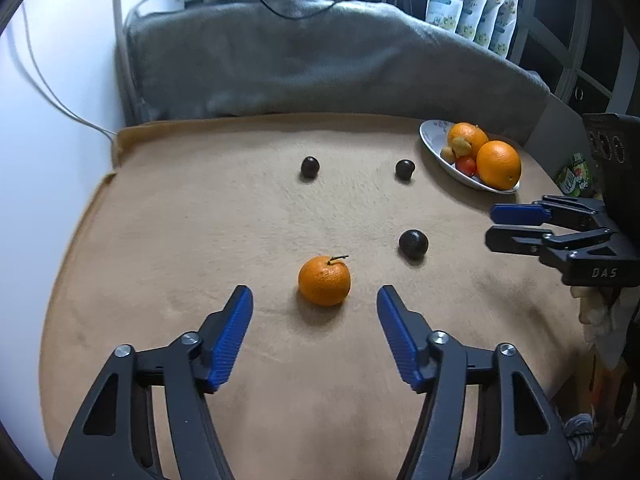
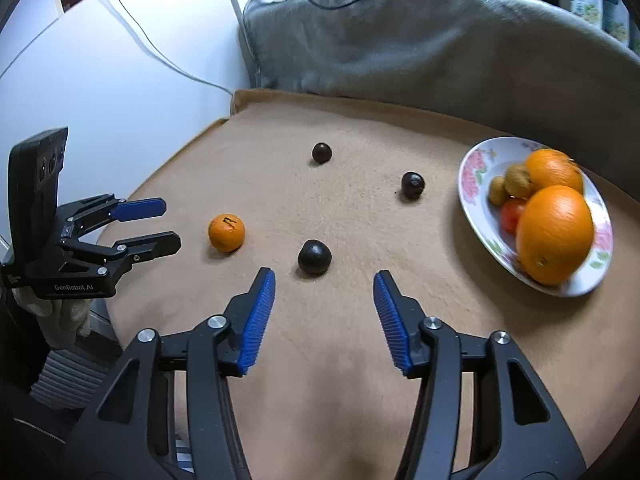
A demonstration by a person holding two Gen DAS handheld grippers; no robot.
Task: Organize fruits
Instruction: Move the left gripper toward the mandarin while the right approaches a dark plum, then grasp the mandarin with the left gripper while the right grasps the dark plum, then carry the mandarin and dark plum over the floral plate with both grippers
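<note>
A small orange mandarin [image 1: 324,280] lies on the tan cloth just ahead of my open, empty left gripper [image 1: 315,295]; the mandarin also shows in the right wrist view [image 2: 226,233]. Three dark round fruits lie on the cloth: a near one [image 2: 315,256] just ahead of my open, empty right gripper [image 2: 324,279], one farther right [image 2: 413,185], and a far one [image 2: 321,152]. A floral plate [image 2: 476,196] at the right holds two big oranges [image 2: 555,233], a red fruit and small tan fruits. The left gripper [image 2: 170,224] appears at the left, the right gripper [image 1: 491,225] at the right.
A grey blanket [image 1: 320,60] lies heaped behind the tan cloth [image 1: 200,240]. A white wall with cables is at the left. Several white refill pouches [image 1: 472,4] stand at the back right. The cloth's edges drop off at left and right.
</note>
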